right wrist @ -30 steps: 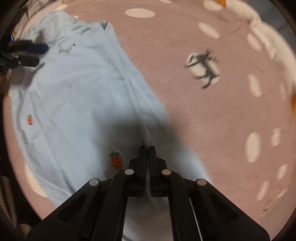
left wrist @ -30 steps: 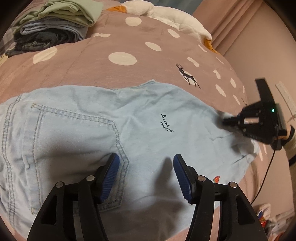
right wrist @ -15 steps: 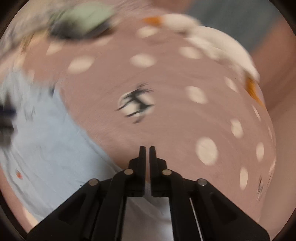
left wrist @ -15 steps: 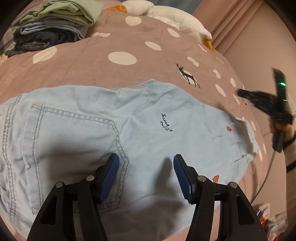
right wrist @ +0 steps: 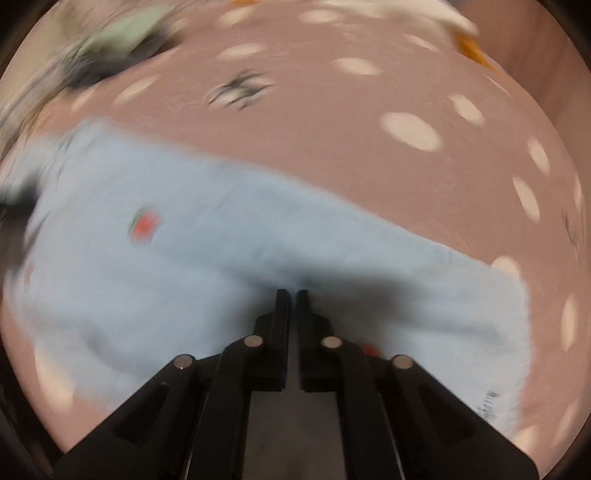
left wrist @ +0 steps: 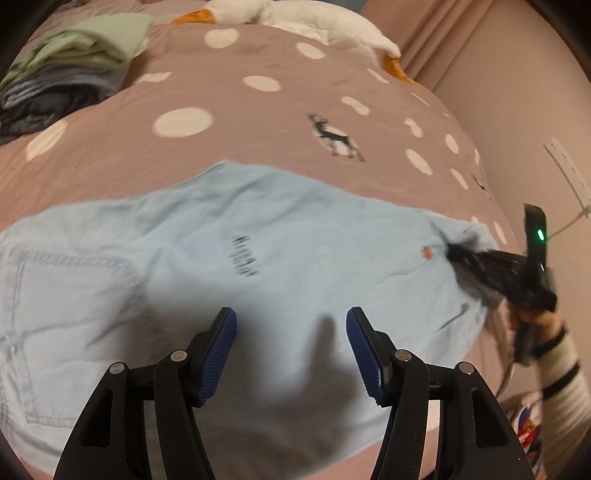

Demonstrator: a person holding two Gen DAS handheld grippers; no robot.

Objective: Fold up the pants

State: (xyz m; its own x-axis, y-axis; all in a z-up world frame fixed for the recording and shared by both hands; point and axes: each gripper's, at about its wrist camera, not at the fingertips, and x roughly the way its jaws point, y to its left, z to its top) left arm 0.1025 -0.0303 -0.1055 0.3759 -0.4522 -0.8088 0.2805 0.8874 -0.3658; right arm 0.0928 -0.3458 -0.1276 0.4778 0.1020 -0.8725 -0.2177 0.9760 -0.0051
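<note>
The right tongs (right wrist: pixel 291 295), clenched and lifted clear half a second earlier, were brought back onto the pants (left wrist: pixel 295 258) spread on the bed (left wrist: pixel 258 122), left tongs (left wrist: pixel 291 332) released above, next fold pending.

We are in a home bedroom: a bed with a dusty-pink duvet (left wrist: pixel 258 122) dotted white and printed with deer, a plush goose (left wrist: pixel 314 18), a stack of folded clothes (left wrist: pixel 70 70), and pink curtains (left wrist: pixel 436 40).
</note>
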